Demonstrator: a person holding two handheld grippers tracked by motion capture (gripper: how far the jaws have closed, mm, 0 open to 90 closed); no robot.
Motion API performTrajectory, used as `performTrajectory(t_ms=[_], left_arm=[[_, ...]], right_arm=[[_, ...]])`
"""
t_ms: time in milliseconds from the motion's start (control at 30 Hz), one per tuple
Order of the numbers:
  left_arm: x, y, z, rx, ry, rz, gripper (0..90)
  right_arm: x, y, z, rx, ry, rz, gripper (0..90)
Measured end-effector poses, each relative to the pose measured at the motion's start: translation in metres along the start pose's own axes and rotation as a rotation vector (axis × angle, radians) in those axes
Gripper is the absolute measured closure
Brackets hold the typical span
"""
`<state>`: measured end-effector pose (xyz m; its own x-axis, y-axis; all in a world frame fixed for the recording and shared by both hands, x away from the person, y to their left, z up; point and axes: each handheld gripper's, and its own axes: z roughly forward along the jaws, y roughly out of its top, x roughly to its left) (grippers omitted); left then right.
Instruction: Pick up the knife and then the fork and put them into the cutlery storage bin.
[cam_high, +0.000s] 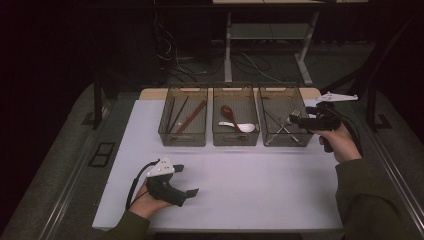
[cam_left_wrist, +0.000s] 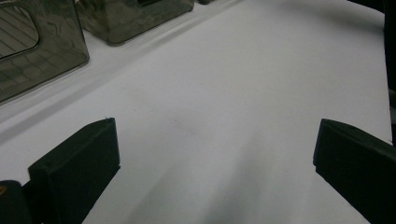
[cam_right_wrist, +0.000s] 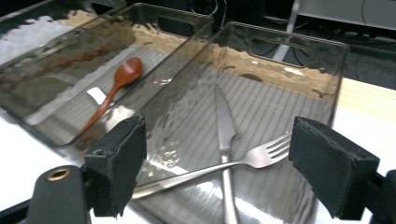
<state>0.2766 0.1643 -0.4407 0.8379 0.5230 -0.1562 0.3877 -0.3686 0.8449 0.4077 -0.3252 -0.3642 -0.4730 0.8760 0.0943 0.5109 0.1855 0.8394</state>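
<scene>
Right gripper (cam_right_wrist: 217, 172) at cutlery bin (cam_right_wrist: 299, 46), jaws wide and empty.
The fork (cam_right_wrist: 243, 161) lies in the bin just ahead of the jaws, long axis running across their gap and crossing the knife (cam_right_wrist: 225, 126); left gripper (cam_high: 186, 181) (open, empty) rests well apart.

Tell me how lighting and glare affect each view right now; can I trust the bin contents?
High view: room dark, white table sheet evenly lit, smoky translucent plastic bins dim but readable. Right gripper view: wavy reflections on the bin walls, yet the steel fork, steel knife and reddish wooden spoon stay sharp. Left gripper view: soft shadows on the sheet, near black jaws slightly blurred.
</scene>
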Motion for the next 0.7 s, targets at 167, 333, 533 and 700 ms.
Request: performTrajectory(t_ms=[167,333,533,700], left_arm=[[0.000,0.000,0.000,0.001,-0.001,-0.001,0.0],[0.000,0.000,0.000,0.002,-0.002,0.002,0.0],[0.000,0.000,0.001,0.004,-0.003,0.000,0.0],[0.000,0.000,0.001,0.004,-0.004,0.001,0.0]], right_arm=[[0.011,-0.010,-0.010,-0.018,0.028,-0.011,17.1],[0.025,-0.022,-0.021,-0.046,0.065,-0.045,14.7],[0.042,-0.038,-0.026,-0.047,0.112,-0.053,14.7],[0.055,-0.051,-0.025,-0.041,0.135,-0.063,14.7]])
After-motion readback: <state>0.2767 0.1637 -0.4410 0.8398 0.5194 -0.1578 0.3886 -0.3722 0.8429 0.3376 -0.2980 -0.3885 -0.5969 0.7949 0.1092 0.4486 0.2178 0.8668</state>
